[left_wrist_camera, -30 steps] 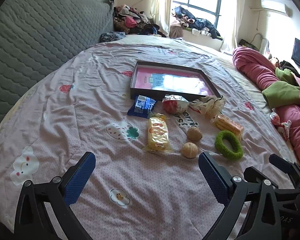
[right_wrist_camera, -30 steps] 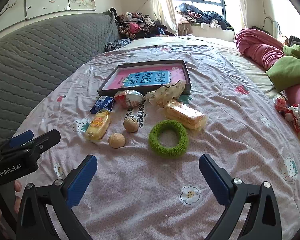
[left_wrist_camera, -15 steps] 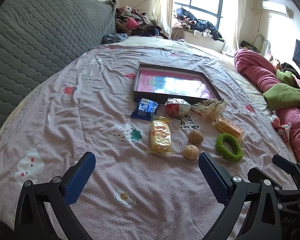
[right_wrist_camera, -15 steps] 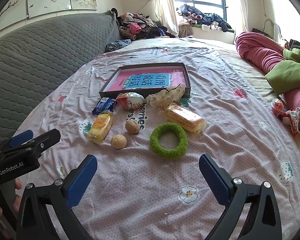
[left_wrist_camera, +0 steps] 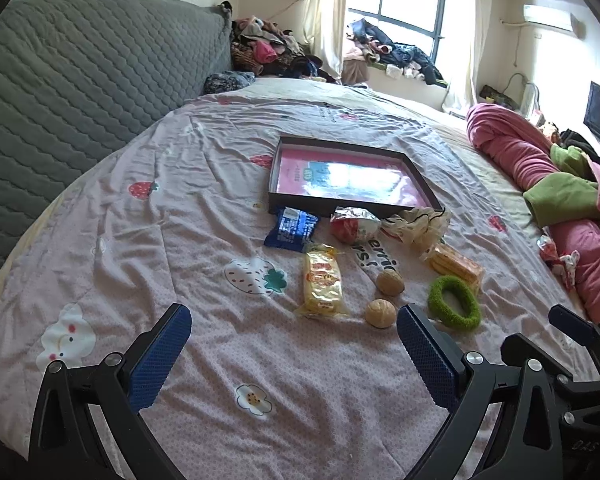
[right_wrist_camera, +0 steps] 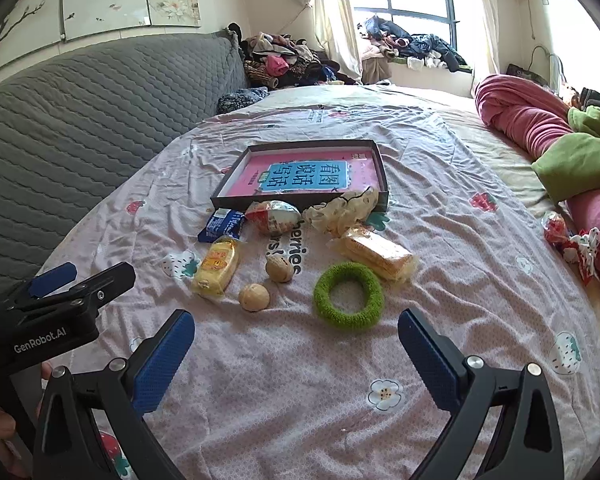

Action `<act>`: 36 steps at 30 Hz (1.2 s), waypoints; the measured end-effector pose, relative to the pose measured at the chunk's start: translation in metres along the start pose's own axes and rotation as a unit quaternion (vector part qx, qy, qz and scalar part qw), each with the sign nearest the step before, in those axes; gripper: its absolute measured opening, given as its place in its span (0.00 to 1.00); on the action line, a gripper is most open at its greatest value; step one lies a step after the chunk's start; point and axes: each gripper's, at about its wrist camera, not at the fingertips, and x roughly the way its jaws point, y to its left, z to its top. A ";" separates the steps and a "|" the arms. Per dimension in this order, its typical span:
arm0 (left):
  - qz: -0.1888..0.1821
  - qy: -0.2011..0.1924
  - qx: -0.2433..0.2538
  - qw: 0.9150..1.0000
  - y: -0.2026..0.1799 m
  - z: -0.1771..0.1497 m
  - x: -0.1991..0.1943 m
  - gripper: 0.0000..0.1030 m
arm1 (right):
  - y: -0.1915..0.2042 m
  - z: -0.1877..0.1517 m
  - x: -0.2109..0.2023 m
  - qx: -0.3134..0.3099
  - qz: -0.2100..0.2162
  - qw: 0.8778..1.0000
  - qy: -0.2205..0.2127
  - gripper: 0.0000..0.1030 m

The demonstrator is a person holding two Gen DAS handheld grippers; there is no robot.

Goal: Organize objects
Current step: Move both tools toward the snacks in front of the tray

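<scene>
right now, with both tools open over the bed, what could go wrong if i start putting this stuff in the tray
1. The two walnuts are round and sit on a soft, wrinkled bedspread; they may roll or slip from the tool.
2. The cream scrunchie lies against the tray rim, so a grab there could snag or shift the tray.
3. The wafer pack touches the green ring; lifting one may drag the other.
</scene>
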 end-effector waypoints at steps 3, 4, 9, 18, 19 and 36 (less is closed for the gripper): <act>-0.002 -0.003 -0.001 1.000 0.001 0.002 -0.001 0.99 | 0.001 0.002 -0.001 0.000 0.004 1.000 0.000 1.00; -0.002 -0.003 0.001 1.000 0.000 0.003 -0.001 0.99 | 0.002 0.003 -0.002 -0.001 0.003 1.000 -0.003 1.00; -0.003 -0.006 0.004 1.000 0.000 0.009 -0.001 0.99 | 0.002 0.008 -0.003 -0.007 -0.003 1.000 -0.008 1.00; -0.009 -0.008 0.012 1.000 -0.004 0.024 0.003 0.99 | -0.001 0.019 -0.002 -0.004 -0.003 1.000 -0.014 1.00; -0.011 -0.009 0.011 1.000 -0.004 0.026 0.003 0.99 | -0.002 0.021 -0.001 -0.004 -0.003 1.000 -0.013 1.00; -0.004 -0.004 0.035 0.999 -0.022 0.056 0.036 0.99 | -0.010 0.036 0.024 -0.021 -0.021 1.000 -0.003 1.00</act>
